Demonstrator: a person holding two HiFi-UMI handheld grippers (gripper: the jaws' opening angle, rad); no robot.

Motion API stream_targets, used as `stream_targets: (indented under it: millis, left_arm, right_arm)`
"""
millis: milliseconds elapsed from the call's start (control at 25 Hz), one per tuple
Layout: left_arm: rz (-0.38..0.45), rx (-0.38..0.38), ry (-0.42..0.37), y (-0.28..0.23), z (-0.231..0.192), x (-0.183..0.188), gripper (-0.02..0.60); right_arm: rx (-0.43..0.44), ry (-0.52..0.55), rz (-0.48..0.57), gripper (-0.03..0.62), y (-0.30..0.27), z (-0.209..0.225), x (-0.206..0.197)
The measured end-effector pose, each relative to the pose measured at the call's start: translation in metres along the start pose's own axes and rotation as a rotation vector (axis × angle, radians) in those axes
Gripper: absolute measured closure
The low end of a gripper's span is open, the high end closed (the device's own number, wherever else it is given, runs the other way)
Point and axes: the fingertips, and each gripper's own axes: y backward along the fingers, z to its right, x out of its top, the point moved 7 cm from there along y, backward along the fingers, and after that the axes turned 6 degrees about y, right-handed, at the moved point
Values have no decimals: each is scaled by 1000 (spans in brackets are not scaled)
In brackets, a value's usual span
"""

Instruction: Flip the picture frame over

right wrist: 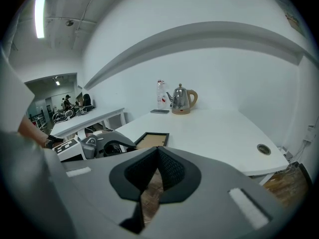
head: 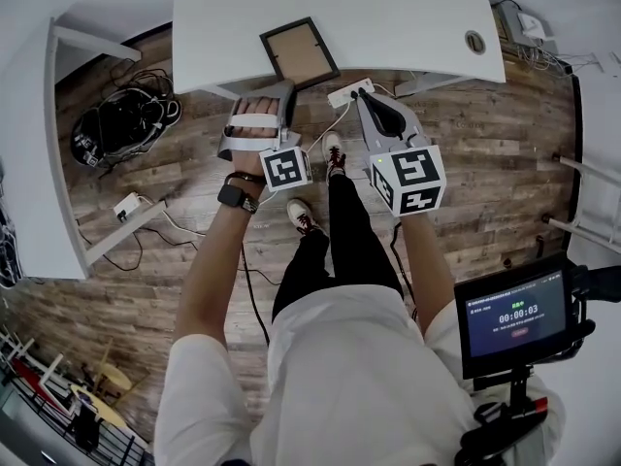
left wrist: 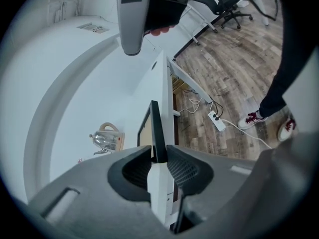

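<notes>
Nearest, in its own view, the left gripper (left wrist: 158, 157) is rolled on its side. Its pads are clamped on the near corner of the picture frame (left wrist: 155, 126), one on each side of the black edge. The right gripper (right wrist: 157, 151) holds nothing: its tips are together, and wooden floor shows through the gap behind them. Only the head view shows the frame lying flat, tan face up, at the near edge of the white table (head: 388, 17). It also shows a power strip (head: 349, 92) on the floor below. Far across the table, both gripper views show a steel kettle (right wrist: 181, 99), and the right one also shows a bottle (right wrist: 160, 93) beside it.
</notes>
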Motion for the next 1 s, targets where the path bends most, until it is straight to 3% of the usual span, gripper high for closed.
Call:
stream_targets:
  millis: [160, 520, 1000]
  left_arm:
    - [8, -50, 30, 6, -9, 9, 485]
    - [65, -194, 174, 20, -47, 27, 495]
    - [142, -353, 371, 20, -92, 63, 506]
  right_arm:
    - [-8, -9, 12, 591, 2, 6, 13]
    - [-27, -18, 6, 591, 2, 26, 44]
    - [37, 44, 4, 591, -3, 67, 80]
